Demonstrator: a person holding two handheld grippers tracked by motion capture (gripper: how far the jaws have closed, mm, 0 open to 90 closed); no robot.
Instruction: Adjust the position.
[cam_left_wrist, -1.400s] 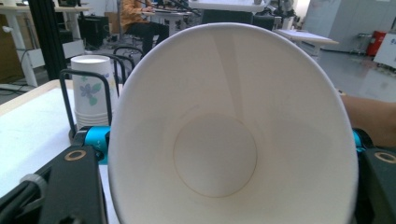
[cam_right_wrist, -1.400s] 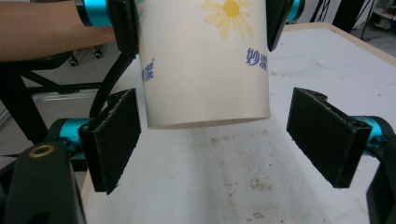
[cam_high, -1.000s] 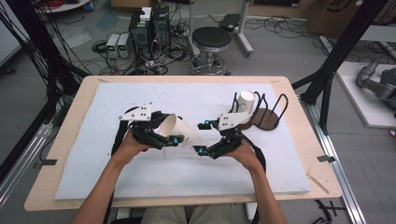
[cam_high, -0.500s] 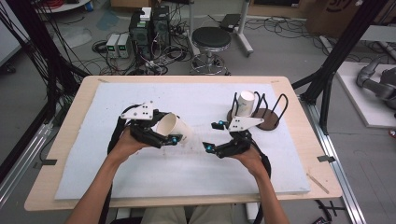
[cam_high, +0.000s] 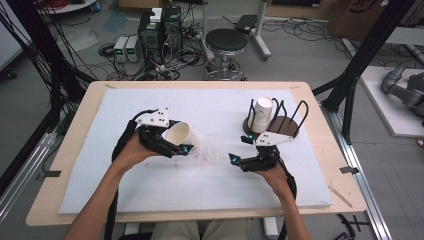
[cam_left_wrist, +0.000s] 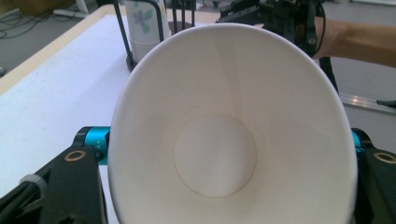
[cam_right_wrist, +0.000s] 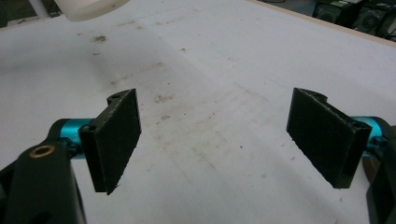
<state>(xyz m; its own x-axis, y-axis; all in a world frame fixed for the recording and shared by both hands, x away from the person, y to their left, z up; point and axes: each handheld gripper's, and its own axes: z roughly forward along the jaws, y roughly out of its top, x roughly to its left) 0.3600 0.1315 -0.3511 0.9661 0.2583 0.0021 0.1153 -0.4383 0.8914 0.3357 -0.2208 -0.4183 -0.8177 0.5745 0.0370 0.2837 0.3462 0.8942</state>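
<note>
My left gripper (cam_high: 179, 145) is shut on a white paper cup (cam_high: 182, 134), held on its side just above the mat at centre left. In the left gripper view the cup's (cam_left_wrist: 219, 154) empty mouth faces the camera, squeezed to an oval between the black fingers (cam_left_wrist: 79, 182). My right gripper (cam_high: 238, 149) hovers to the cup's right, apart from it, pointing left. Its jaws stand open with bare mat between them in the right gripper view (cam_right_wrist: 229, 135). The cup's base (cam_right_wrist: 88, 7) shows at the top left there.
A black wire cup rack (cam_high: 295, 117) on a round wooden base stands at the back right, holding a stack of paper cups (cam_high: 261, 114) with a flower print (cam_left_wrist: 142, 28). A white foam mat (cam_high: 220, 110) covers the wooden table (cam_high: 320, 150). The mat's middle has dirt marks.
My right gripper has drawn back to the right, away from the cup, and come slightly lower. The left gripper has kept the cup in place.
</note>
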